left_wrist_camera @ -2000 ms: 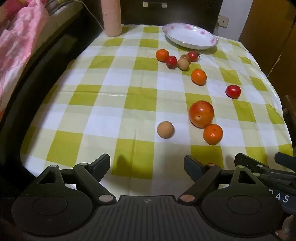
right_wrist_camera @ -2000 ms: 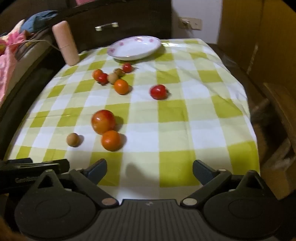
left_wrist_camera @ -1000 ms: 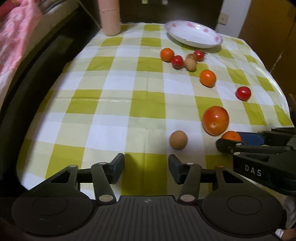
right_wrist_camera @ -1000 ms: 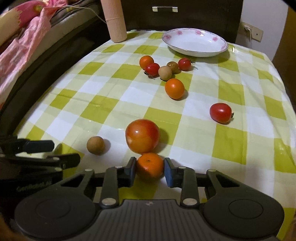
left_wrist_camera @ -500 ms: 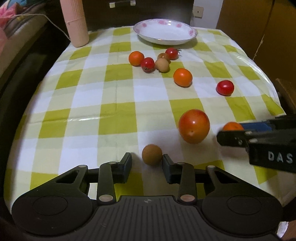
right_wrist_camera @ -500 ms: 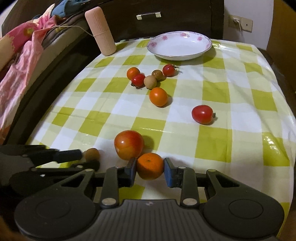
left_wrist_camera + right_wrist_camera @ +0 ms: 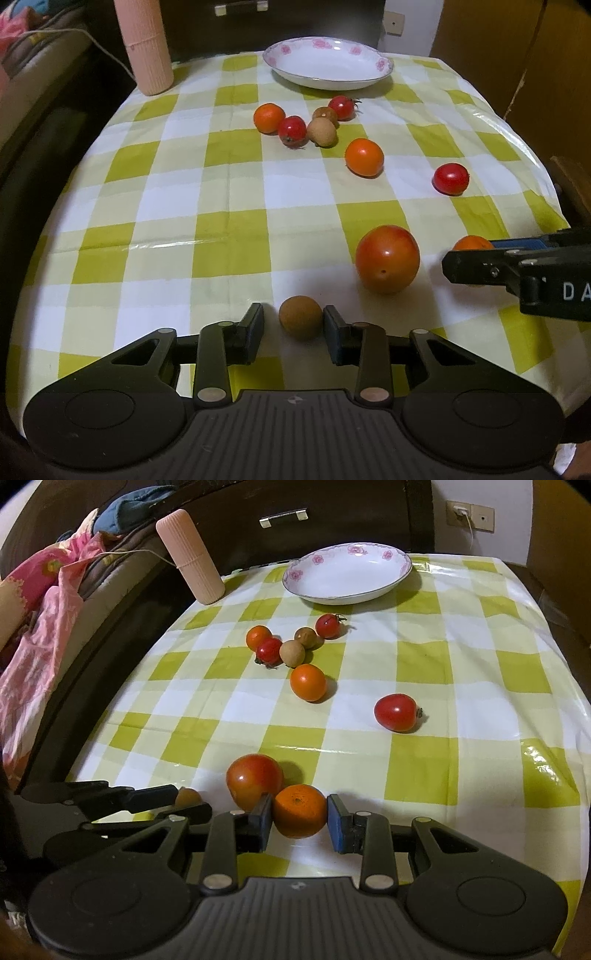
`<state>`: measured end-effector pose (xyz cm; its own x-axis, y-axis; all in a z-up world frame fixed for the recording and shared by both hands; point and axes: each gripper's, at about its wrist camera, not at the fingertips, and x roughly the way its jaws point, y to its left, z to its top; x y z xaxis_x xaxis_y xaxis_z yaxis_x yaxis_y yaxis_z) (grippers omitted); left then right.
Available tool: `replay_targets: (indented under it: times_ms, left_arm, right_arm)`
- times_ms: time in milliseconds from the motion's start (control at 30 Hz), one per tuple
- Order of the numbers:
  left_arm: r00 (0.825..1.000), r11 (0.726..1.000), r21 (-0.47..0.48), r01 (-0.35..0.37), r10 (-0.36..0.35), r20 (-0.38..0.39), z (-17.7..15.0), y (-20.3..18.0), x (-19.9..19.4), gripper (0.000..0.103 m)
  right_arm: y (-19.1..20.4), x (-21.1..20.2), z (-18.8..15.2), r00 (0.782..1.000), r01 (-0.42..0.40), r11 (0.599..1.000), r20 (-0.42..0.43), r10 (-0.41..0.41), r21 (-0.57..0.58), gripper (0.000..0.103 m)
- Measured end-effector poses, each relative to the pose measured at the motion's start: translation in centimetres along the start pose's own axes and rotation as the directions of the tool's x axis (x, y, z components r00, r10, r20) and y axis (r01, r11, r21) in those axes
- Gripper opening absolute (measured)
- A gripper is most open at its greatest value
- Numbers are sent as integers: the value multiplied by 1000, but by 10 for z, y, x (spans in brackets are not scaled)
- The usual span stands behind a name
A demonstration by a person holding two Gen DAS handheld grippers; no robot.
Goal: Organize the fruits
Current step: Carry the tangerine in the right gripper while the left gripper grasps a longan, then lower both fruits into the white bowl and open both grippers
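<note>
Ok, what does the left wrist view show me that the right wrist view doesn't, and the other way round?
Left wrist only: the brown longan in full between the left gripper fingers, a gap on its left side.

Right wrist only: the orange in full between the right gripper pads, plus pink bedding and a wall socket.

Both: the plate, the big tomato and the pink cylinder.
</note>
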<state>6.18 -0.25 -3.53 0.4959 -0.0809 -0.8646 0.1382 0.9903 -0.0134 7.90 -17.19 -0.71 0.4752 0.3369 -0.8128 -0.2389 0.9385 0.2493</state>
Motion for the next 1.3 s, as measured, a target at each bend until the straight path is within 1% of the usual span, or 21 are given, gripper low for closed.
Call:
replay_targets:
  times_ms: [200,300,433,533,733,900,1133,1300]
  left_arm:
    - [1000,999,-32,1,-2,-19,6,1,0,32]
    - [999,999,-45,19,-20,-31,10,0,-2,32]
    - [999,997,-64,35,-36,-7,22,0,-9,32]
    - [998,995,-87,55,-53,17,34,0,-12,32]
    - [994,993,-80,84,-79,70,66,-6,-8,32]
    - [990,991,-86,106,-97,105,99,0,6,32]
    - [984,986,-104,134,-120,134,146,8,31,32]
    - [979,985,-97,140,-123,160,177,8,44,33]
  right_arm:
    - [1,-5,2,1000,-3,1000,14,3,7,29]
    - [2,-7,7,1000,-11,1000,22,11,12,29]
    - [0,-6,15,1000,-18,1000,23,17,19,29]
    - [-4,-4,24,1000,-6,1000,31,6,12,29]
    - [-17,-2,57,995,0,1000,97,-3,29,29]
    - [-26,15,89,994,-20,997,111,12,79,29]
    - [-28,38,133,988,-2,998,153,-8,66,29]
    - [-44,56,162,985,15,997,168,-28,81,29]
